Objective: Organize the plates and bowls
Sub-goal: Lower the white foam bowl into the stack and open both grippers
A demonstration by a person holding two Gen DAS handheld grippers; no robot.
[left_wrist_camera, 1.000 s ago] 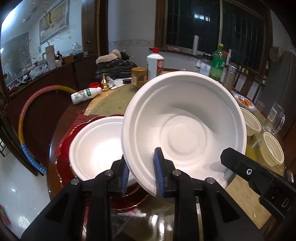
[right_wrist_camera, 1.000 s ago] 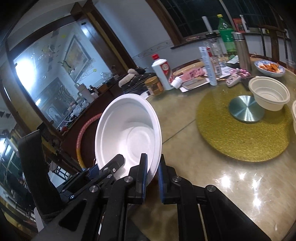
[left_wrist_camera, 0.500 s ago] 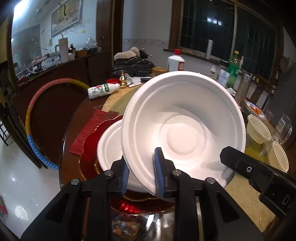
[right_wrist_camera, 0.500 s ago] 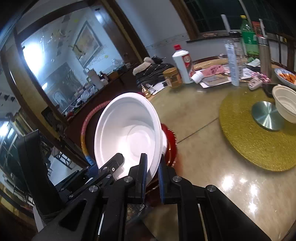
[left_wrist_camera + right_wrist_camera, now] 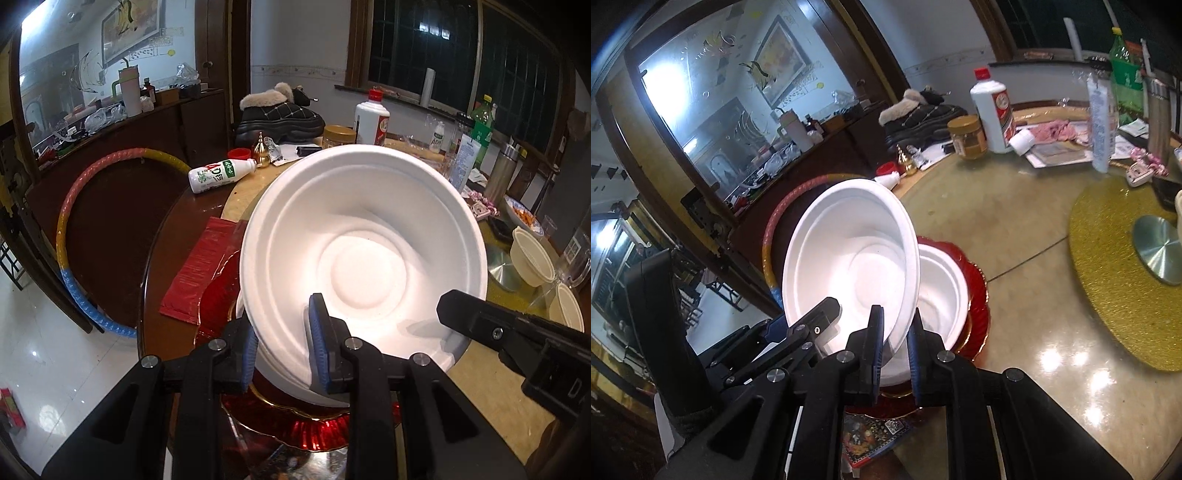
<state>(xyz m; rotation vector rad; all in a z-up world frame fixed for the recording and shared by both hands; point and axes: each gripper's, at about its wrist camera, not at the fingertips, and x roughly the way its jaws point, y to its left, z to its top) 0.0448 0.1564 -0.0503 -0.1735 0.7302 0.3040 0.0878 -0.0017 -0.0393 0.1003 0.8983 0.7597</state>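
Both grippers are gripping one white bowl [image 5: 364, 254]: the left gripper [image 5: 284, 347] is pinching the near-left rim between its blue pads [image 5: 317, 332], and the right gripper [image 5: 894, 338] is clamping the near-right rim, its jaws nearly closed with only the thin wall between them. In the left view the right gripper is showing as a black finger reaching in from the right onto the bowl's rim.

Held tilted, the bowl is facing the cameras and hanging above a second bowl [image 5: 940, 291], which is sitting on a red plate [image 5: 975, 291] at the near-left edge of the table [image 5: 1027, 258]. In the right view the held bowl is overlapping the second bowl's left side; whether they are touching is unclear.

Left of the plate a red packet [image 5: 201, 273] is lying flat. Beyond it a hoop [image 5: 74, 221] is leaning on a dark cabinet. Farther back a white bottle [image 5: 216, 175] is lying on its side. To the right, on a gold mat [image 5: 1115, 284], beige bowls [image 5: 532, 262] are standing well apart from the plate.
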